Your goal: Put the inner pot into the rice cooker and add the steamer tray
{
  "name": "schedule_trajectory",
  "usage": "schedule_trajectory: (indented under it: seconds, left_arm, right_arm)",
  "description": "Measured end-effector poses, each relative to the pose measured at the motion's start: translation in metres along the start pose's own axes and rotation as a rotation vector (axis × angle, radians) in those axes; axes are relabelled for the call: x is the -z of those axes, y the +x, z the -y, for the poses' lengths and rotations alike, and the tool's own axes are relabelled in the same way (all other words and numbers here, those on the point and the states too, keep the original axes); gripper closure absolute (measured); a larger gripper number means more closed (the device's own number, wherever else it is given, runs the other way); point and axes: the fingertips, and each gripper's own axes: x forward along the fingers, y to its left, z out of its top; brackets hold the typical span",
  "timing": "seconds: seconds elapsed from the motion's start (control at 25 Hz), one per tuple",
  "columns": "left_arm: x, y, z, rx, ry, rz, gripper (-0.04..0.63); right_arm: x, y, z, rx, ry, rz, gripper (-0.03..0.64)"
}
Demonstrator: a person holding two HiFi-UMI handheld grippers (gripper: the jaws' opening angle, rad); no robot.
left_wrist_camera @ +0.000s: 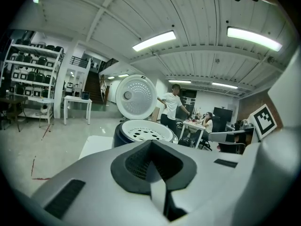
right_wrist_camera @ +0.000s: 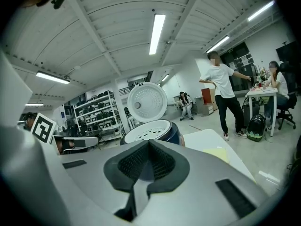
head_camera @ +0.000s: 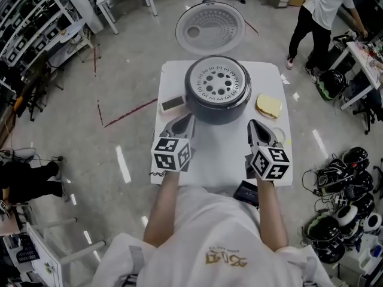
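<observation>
The dark rice cooker (head_camera: 217,103) stands at the far middle of the white table (head_camera: 221,154), its round lid (head_camera: 210,28) swung open behind it. A white perforated steamer tray (head_camera: 217,82) sits in its top; the tray (left_wrist_camera: 143,131) (right_wrist_camera: 149,130) shows in both gripper views too. The inner pot is hidden under the tray. My left gripper (head_camera: 183,121) is shut and empty, just left of the cooker's near side. On the other side my right gripper (head_camera: 256,128) is also shut and empty, a little nearer to me. Neither touches the cooker.
A small dark-screened device (head_camera: 172,104) lies left of the cooker and a yellow pad (head_camera: 268,106) to its right. A black object (head_camera: 246,192) sits at the table's near edge. A person (head_camera: 320,17) stands at the far right; helmets (head_camera: 347,196) are piled on the floor.
</observation>
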Motion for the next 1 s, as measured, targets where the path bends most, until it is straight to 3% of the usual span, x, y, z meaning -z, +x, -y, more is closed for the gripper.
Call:
schedule_trajectory:
  seconds: [1.0]
  left_arm:
    - [-0.0034,0.0066,-0.0020,-0.008,0.000,-0.001,0.578]
  right_arm:
    - [-0.0014,0.0036,0.0055,-0.012,-0.001,-0.014,0.606]
